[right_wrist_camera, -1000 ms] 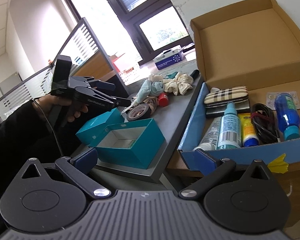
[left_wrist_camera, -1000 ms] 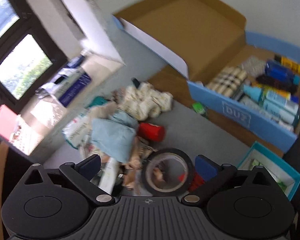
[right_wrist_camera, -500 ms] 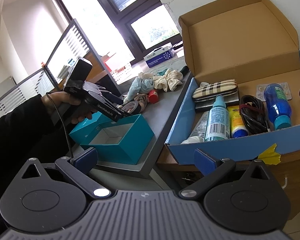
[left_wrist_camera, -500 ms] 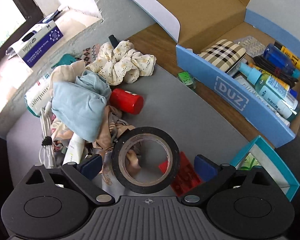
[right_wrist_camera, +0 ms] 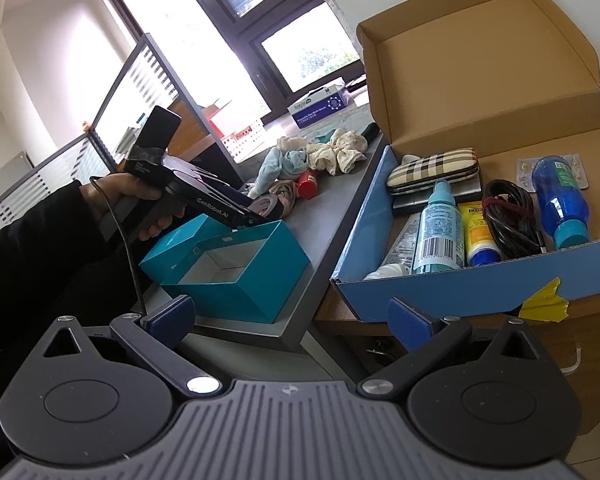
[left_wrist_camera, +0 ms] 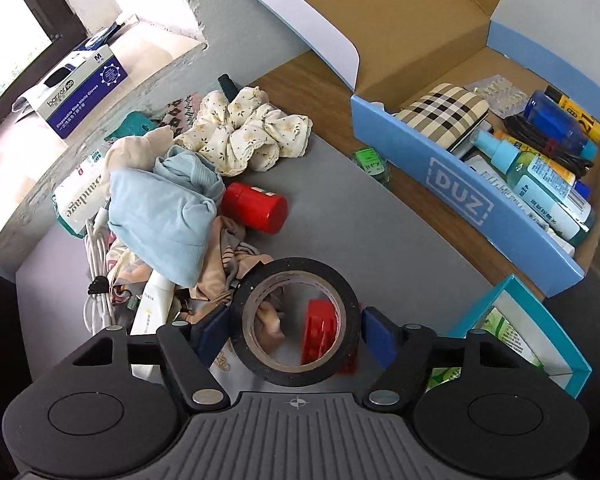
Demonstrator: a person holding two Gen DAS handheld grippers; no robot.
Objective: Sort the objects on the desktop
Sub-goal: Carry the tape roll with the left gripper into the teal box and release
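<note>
In the left wrist view my left gripper (left_wrist_camera: 296,330) has closed its blue pads on both sides of a black tape roll (left_wrist_camera: 296,280) on the grey desk (left_wrist_camera: 380,240). A red block (left_wrist_camera: 320,330) shows through the roll's hole. Behind lie a light blue cloth (left_wrist_camera: 160,216), a red cylinder (left_wrist_camera: 256,208) and a floral scrunchie (left_wrist_camera: 248,132). The blue DUZ box (left_wrist_camera: 460,192) holds bottles and a plaid case (left_wrist_camera: 440,114). My right gripper (right_wrist_camera: 292,318) is open and empty, in front of the teal box (right_wrist_camera: 236,272), off the desk's edge.
A glove box (left_wrist_camera: 80,88) sits on the sill at the back left. A small green bottle (left_wrist_camera: 374,162) stands beside the DUZ box. White cable (left_wrist_camera: 98,280) and a bandage pack (left_wrist_camera: 80,200) lie at the left. The teal box (left_wrist_camera: 520,332) is at my right.
My left gripper has dropped to the tape roll and its pads have closed in on it. My right gripper has drifted a little, with the DUZ box nearer in its view.
</note>
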